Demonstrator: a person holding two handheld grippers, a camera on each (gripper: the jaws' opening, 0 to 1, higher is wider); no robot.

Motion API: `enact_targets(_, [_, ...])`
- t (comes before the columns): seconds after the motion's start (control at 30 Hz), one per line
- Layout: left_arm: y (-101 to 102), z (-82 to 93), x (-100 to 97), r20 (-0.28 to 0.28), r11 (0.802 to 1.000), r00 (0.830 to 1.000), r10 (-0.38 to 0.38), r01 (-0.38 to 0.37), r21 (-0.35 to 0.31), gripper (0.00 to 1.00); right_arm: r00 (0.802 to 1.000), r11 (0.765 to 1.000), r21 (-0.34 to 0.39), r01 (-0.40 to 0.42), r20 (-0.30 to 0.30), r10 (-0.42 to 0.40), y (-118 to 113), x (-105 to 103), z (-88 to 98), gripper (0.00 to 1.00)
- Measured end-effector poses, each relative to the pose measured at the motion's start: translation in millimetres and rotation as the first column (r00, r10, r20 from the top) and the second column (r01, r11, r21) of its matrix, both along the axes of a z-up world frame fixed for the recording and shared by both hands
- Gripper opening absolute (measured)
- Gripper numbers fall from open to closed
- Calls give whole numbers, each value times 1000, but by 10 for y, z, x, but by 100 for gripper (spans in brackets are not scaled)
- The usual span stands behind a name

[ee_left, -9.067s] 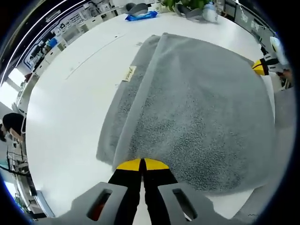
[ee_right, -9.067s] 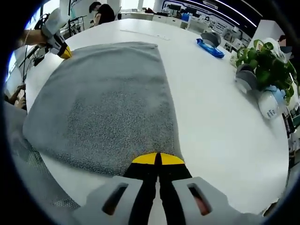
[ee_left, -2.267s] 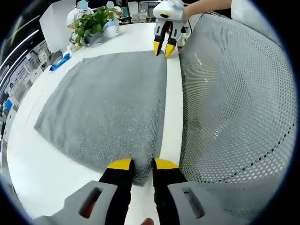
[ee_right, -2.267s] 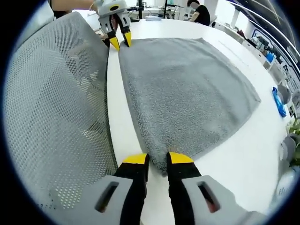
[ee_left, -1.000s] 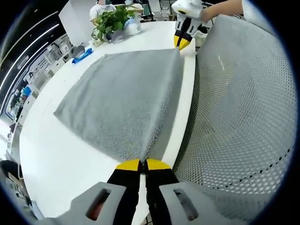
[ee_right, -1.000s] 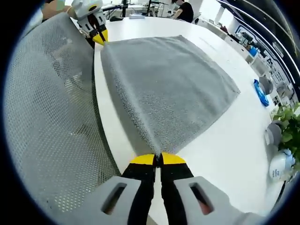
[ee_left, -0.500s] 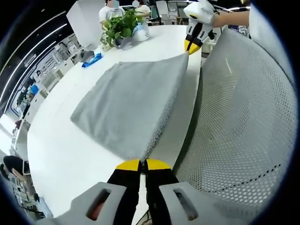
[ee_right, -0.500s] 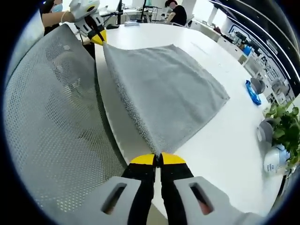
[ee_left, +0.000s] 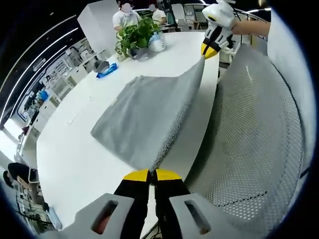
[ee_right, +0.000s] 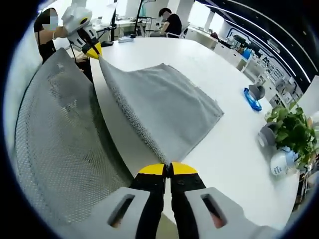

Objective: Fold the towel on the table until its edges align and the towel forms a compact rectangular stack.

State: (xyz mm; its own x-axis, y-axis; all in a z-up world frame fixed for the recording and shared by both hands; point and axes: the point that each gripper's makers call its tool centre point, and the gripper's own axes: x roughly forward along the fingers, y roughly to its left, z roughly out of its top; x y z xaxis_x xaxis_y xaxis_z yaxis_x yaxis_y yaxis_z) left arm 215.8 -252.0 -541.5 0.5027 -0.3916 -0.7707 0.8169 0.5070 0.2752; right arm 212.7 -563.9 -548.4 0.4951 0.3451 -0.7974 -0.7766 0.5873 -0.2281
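Now both grippers are pinching corners of the towel [ee_left: 149,114]: left gripper [ee_left: 151,175] & right gripper [ee_right: 168,170], jaws clamped on its near edge. Towel's sloping away ahead of each tool to the table [ee_left: 79,149]; looks already part-folded, w/ another fold and edge alignment remaining.

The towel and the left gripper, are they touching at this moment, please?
Touching. In the left gripper view the left gripper is closed on a corner of the towel, and the cloth rises straight out from between its yellow tips.
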Motion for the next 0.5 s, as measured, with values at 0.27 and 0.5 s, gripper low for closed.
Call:
enact_targets(0.27, [30,151,30,14,1000,1000,3,-3,-11,3,1000,999,36,26,13,-27,14,-13,148,0])
enact_targets(0.5, [27,240,201,40,1000,999,22,-21,-23,3,998,999,35,17,59,-19,28,195,283,0])
